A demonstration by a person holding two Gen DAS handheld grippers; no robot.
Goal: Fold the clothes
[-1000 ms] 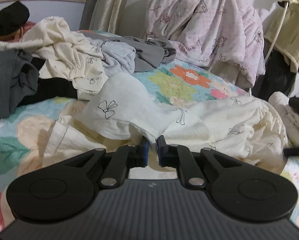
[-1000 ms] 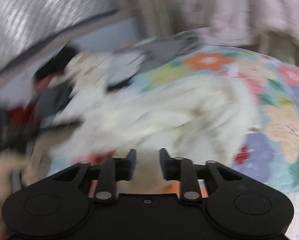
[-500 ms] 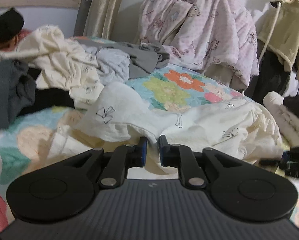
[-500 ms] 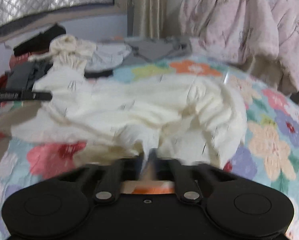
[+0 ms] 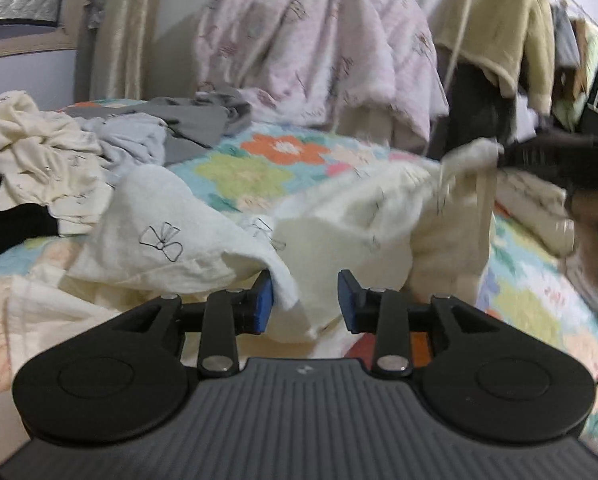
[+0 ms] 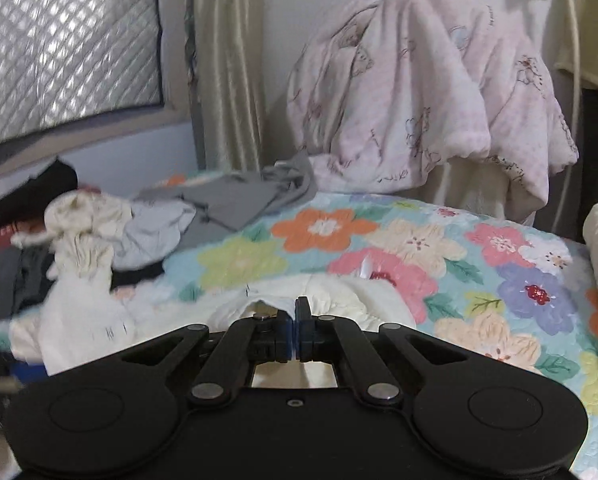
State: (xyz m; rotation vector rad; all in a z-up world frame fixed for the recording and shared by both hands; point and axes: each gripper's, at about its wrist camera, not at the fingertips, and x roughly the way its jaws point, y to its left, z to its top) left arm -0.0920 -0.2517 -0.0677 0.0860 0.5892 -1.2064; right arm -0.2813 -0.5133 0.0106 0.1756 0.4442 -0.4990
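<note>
The left gripper [image 5: 305, 300] has just sprung apart — half a second ago its blue pads were pinched on the cream garment [image 5: 179, 236], and now they stand wide, with a fold of the cloth draped loosely against the left pad [image 5: 264, 300] and nothing clamped. Over on the other side the right gripper [image 6: 296, 330] has closed up tight: its two pads meet with only a sliver between them, and the gathered, elasticated edge of the cream garment [image 6: 339, 300] bunches right at the tips, seemingly nipped there, though the pinch itself is hidden behind the pads.

The garment, cream with little black bow prints, sprawls across the near part of the floral quilt [image 6: 499, 272], its long axis running roughly left to right across the bed. In the left view its far right end is lifted off the quilt into a blurred peak, held up by a dark, smeared shape that I can't make out clearly.

Toward the far left corner of the bed sits the heap of unfolded clothes [image 5: 51, 160]: cream, pale blue, grey and black pieces tangled together. Beyond the far edge a pink fleece blanket [image 6: 419, 100] hangs in folds against the wall.
</note>
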